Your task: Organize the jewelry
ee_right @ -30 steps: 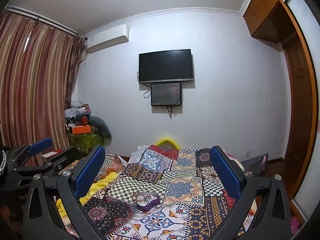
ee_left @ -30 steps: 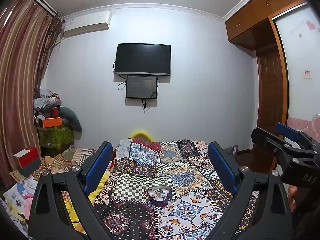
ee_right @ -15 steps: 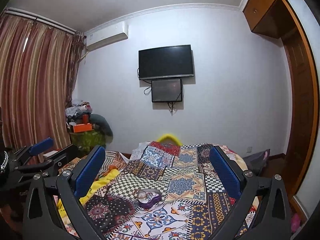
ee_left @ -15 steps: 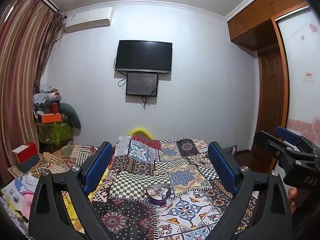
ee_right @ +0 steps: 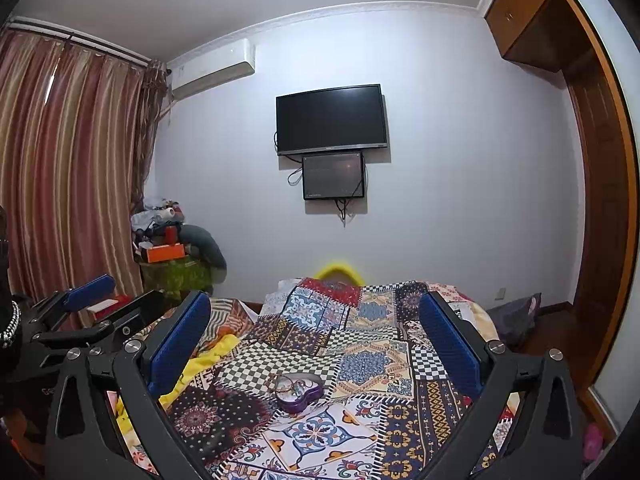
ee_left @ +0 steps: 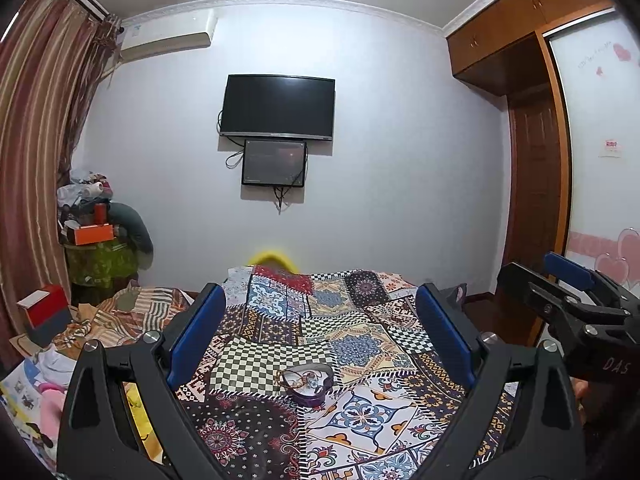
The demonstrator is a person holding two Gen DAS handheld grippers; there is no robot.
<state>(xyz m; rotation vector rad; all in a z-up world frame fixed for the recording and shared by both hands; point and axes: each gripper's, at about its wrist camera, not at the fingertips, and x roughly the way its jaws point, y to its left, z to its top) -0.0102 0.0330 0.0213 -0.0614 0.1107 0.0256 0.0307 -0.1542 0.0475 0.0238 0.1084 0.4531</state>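
A purple heart-shaped box (ee_left: 307, 385) lies open on the patchwork bedspread (ee_left: 360, 344), with jewelry (ee_left: 304, 379) inside and a chain over its rim. It also shows in the right wrist view (ee_right: 298, 393). My left gripper (ee_left: 318, 340) is open and empty, held above the bed well short of the box. My right gripper (ee_right: 314, 342) is open and empty too, at a similar distance. Each gripper shows at the edge of the other's view: the right one (ee_left: 568, 292) and the left one (ee_right: 80, 312).
A TV (ee_left: 278, 107) and a smaller screen (ee_left: 274, 163) hang on the far wall. A cluttered stand (ee_left: 100, 256) and striped curtains (ee_left: 32, 160) are on the left. A wooden wardrobe and door (ee_left: 536, 200) are on the right. Clothes and boxes (ee_left: 44, 312) lie beside the bed.
Both cameras have tilted up a little, so the bed and the box sit lower in both views. Both grippers stay open and empty.
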